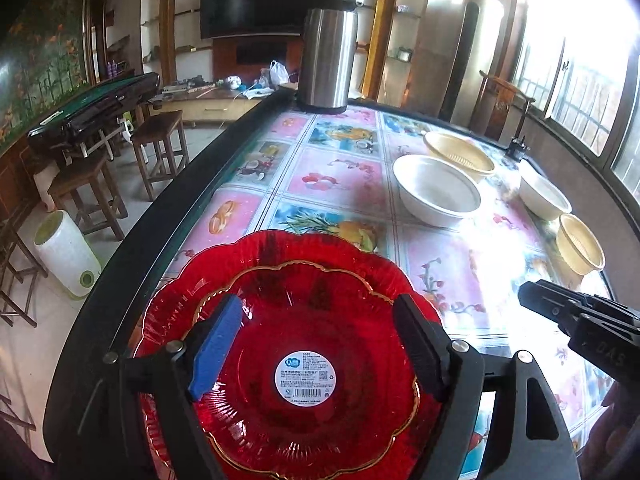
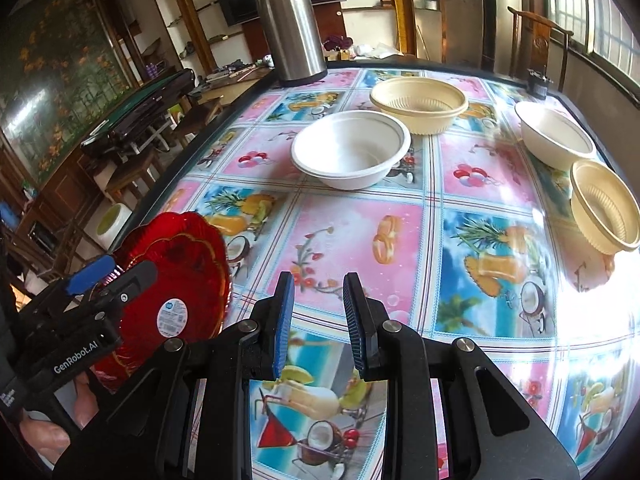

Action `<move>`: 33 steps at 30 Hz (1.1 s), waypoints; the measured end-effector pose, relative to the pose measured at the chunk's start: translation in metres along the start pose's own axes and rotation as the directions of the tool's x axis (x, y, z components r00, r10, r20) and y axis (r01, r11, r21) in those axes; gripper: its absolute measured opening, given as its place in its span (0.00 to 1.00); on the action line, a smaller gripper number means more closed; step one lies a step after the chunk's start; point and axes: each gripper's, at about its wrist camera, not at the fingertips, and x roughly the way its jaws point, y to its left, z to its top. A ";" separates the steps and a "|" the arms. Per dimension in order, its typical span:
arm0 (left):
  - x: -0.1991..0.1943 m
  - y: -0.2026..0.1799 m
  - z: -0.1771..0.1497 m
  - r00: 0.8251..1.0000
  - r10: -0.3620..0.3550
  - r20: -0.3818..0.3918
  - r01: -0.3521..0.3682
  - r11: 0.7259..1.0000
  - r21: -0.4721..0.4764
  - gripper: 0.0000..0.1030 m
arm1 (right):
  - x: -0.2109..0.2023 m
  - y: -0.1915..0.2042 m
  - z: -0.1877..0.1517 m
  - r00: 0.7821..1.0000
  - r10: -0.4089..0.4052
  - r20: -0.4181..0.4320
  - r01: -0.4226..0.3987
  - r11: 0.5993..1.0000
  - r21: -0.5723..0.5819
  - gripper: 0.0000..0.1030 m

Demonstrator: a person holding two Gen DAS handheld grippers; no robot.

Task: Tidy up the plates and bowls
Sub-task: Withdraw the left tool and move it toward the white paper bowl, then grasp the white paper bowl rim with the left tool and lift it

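1. Ahead, in the left wrist view, a steel flask (image 1: pixel 328 50) and four bowls, the nearest white bowl (image 1: pixel 438 190), stand on the table (image 1: pixel 328 176); the left gripper (image 1: pixel 320 344) hangs wide open over the red plates (image 1: pixel 296 336).
2. Seen from the right wrist, the right gripper (image 2: pixel 319 326) hovers part open and empty over the table (image 2: pixel 360 236), red plates (image 2: pixel 188 276) at its left.

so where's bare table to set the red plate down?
Free: the near-centre cloth between the right gripper and the white bowl. Crowded: the far right edge, bowls packed together; the thermos holds the far-left corner.
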 end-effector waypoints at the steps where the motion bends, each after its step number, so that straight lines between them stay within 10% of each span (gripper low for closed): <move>1: 0.001 0.000 0.001 1.000 0.002 0.000 -0.002 1.000 -0.001 0.76 | 0.000 0.000 0.000 1.000 0.001 0.002 -0.001 1.000 0.002 0.24; 33: 0.051 -0.064 0.097 0.993 0.056 -0.101 -0.049 0.996 0.068 0.76 | 0.051 -0.060 0.081 1.000 0.002 -0.005 -0.001 0.992 0.124 0.24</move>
